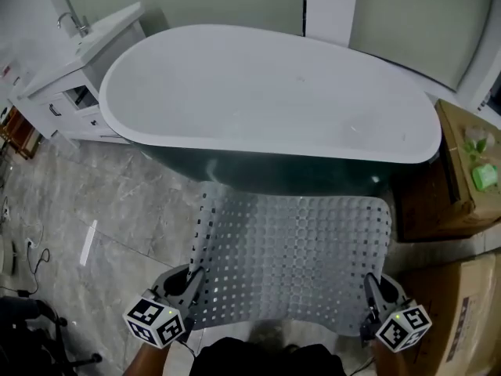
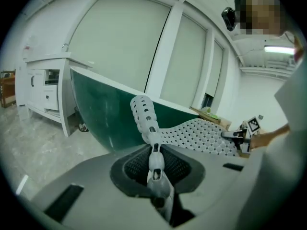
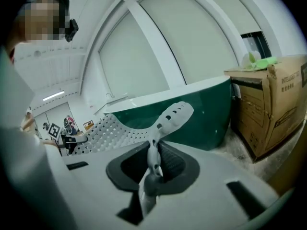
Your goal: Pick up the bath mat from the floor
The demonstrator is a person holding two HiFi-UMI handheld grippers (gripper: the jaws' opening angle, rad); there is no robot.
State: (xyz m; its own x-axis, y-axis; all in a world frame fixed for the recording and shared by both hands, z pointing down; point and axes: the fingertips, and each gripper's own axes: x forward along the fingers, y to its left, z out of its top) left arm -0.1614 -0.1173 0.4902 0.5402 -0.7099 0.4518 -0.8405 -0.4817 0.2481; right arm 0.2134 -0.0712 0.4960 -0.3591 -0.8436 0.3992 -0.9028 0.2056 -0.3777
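2 grippers share the load. The left gripper is clenched on the near-left corner of the mat, and the right gripper is clenched on the near-right corner. In each gripper view I see the fingers pinching the thin sheet edge-on, with the corner flopping up past the tips.

The mat is pale grey and full of small holes. It fills the lower centre of the head view, stretched between the 2 grippers and lifted off the floor at its near edge, which sags a little in the middle. Its far edge overlaps the dark green side of the tub; I cannot tell whether they touch.

The tub, white inside, spans the upper centre of the frame. A white cabinet stands at the upper left, beside the tub's end. At the right edge sits the upper box of cardboard with green items on top, and the lower box fills the lower right corner, just beside the right gripper.
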